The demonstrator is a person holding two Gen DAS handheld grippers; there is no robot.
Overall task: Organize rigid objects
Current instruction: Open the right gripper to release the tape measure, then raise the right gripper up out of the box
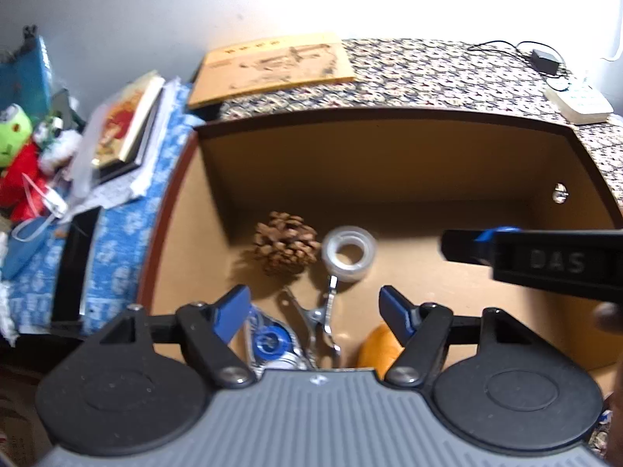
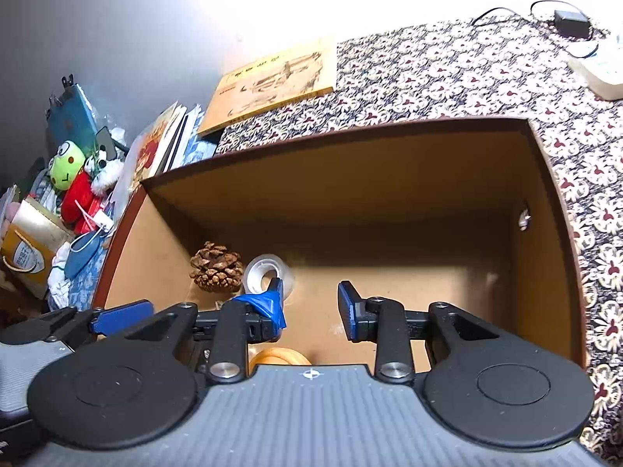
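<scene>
I've got both grippers over the open cardboard box (image 2: pixel 537 194), L gripper (image 1: pixel 314 303) w/ fingers apart & empty above the metal clip (image 1: pixel 323 311) and blue-white packet (image 1: pixel 268 340), prob lining up a pick. Going L to R on the box floor: pine cone (image 1: pixel 286 248), tape roll (image 1: pixel 348 252), orange thing (image 1: pixel 379 348) near front edge, half hidden. R gripper (image 2: pixel 309 305) also spread, holding nothing, hovers over bare floor; its arm crosses the L view, so crowding is the risk imo.
</scene>
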